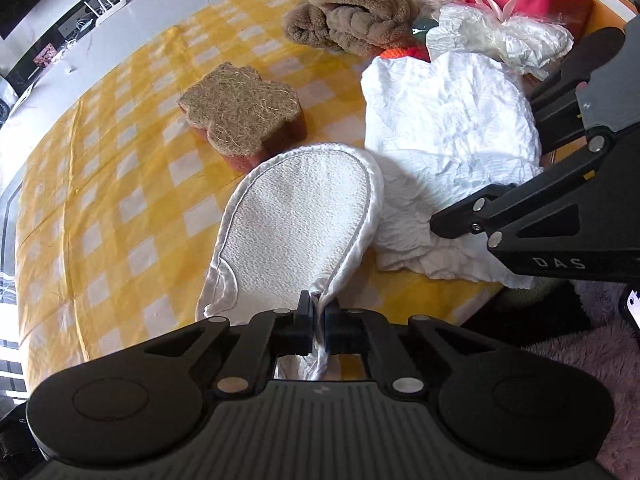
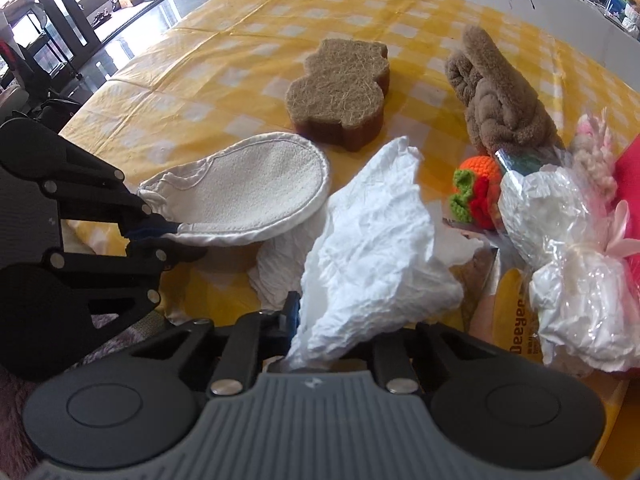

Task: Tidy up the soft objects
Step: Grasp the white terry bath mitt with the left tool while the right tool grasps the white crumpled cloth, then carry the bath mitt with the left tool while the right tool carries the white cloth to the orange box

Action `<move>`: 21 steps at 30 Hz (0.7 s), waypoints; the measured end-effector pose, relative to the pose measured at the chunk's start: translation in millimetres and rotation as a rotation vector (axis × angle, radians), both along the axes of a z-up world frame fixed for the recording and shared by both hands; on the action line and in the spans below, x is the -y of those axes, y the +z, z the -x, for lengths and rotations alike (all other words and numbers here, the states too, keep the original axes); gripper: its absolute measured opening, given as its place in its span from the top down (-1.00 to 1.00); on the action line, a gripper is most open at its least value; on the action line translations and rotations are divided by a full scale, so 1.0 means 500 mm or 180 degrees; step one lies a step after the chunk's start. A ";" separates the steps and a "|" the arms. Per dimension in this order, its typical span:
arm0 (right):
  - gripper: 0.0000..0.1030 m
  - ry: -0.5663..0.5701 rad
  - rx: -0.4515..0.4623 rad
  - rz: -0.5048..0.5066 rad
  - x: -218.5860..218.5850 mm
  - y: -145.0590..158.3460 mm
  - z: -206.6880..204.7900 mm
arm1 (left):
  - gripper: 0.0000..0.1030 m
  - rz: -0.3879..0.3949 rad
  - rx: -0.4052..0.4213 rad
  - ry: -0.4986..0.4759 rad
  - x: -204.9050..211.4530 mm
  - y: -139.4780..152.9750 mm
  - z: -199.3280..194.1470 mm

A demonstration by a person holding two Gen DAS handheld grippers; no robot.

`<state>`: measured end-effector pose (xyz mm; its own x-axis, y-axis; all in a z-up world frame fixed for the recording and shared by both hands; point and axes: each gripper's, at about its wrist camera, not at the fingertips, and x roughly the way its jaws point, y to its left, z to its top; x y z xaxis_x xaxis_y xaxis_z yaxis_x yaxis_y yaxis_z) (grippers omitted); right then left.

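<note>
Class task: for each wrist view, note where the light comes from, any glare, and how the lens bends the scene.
Left wrist view: daylight, soft shadow beside the sponge; tablecloth edge bows from fisheye distortion; corners black. Right wrist view: windows top left blown out, glare on the floor; plastic bag glints; table curves the same way.

Daylight is bright and even in both views. It enters through tall windows (image 2: 48,8) at upper left of the right wrist view, glaring on the floor (image 2: 132,40). Shadows are soft. Fisheye bending curves the edges; corners are dark. Focus is sharp.
</note>
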<state>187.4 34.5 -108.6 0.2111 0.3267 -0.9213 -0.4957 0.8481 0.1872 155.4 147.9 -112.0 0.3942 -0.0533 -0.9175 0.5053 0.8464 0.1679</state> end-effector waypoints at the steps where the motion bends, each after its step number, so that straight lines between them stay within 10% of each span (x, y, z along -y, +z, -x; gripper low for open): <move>1: 0.77 0.0016 0.0022 -0.0013 0.003 0.008 0.003 | 0.90 0.0009 0.0030 0.0037 -0.001 0.005 0.002; 21: 0.78 0.0270 0.0593 -0.0018 0.082 0.199 0.089 | 0.91 -0.0014 0.0519 0.0213 0.046 0.192 0.073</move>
<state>142.9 -6.7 -9.3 0.3494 0.3555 -0.8669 -0.5917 0.8011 0.0901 119.0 125.1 -16.2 0.5402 -0.0182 -0.8413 0.4136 0.8764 0.2467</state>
